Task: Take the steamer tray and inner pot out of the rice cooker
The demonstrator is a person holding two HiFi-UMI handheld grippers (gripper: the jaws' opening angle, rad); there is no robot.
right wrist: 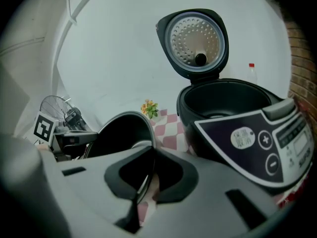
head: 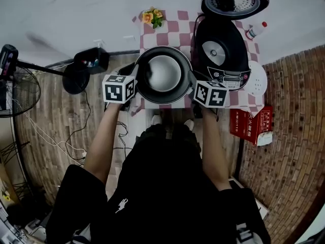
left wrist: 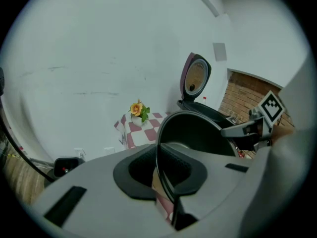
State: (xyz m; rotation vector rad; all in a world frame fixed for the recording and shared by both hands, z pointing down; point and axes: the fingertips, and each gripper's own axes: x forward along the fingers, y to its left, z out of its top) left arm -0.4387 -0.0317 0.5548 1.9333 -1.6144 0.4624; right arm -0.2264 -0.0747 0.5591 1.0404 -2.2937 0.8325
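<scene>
Flowers (head: 153, 17) behind inner pot (head: 163, 75), rice cooker (head: 222, 55) alongside (lid (head: 233, 0) up)

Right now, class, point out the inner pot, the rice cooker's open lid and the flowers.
inner pot (head: 163, 74), head view, on its shiny inside floor.
rice cooker lid (right wrist: 195, 38), right gripper view, on its perforated inner plate.
flowers (left wrist: 137, 108), left gripper view, on the orange bloom.

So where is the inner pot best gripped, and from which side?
Take the inner pot by its thin rim, at opposite points left and right. It is round and smooth-walled, no handles show, so only the lip fits between jaws, one inside, one outside. The left gripper and right gripper hold it so.
</scene>
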